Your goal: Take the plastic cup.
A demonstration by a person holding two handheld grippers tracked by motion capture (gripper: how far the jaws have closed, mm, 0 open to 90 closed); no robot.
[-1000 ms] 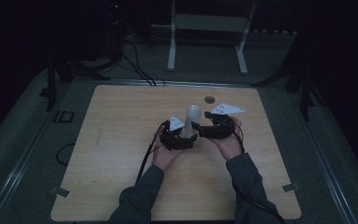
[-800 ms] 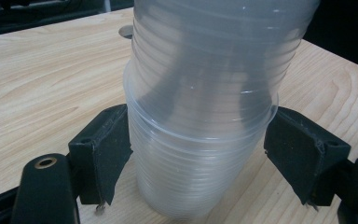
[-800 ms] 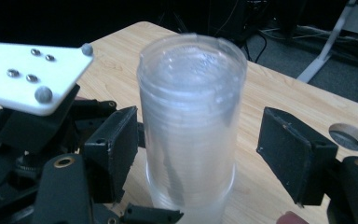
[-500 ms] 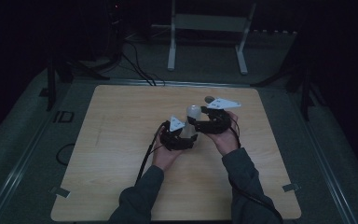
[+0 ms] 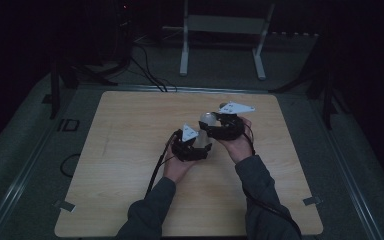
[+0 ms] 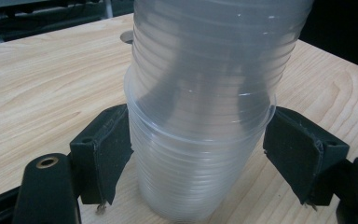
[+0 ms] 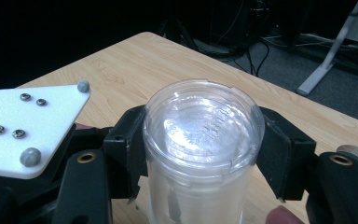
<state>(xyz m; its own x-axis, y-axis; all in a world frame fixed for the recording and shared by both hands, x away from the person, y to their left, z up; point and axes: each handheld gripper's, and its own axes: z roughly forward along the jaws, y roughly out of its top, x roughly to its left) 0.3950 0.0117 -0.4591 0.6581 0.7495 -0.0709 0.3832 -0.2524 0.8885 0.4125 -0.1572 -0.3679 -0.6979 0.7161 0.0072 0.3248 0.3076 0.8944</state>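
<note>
My right gripper (image 7: 200, 154) had just been closing; its jaws clamped the top of the upside-down stack of clear ribbed plastic cups (image 6: 200, 130). Left gripper (image 6: 198, 158) gripped a lower cup on the tabletop (image 5: 130, 130), ready for separation.

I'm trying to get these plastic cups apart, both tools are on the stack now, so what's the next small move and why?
Probably ease the right tool straight up. Its jaws have just been closing and now press the top cup near its closed end, while the left tool pinches the lower cup just under its rim. With each cup held separately, a gentle pull should slide them apart.
</note>
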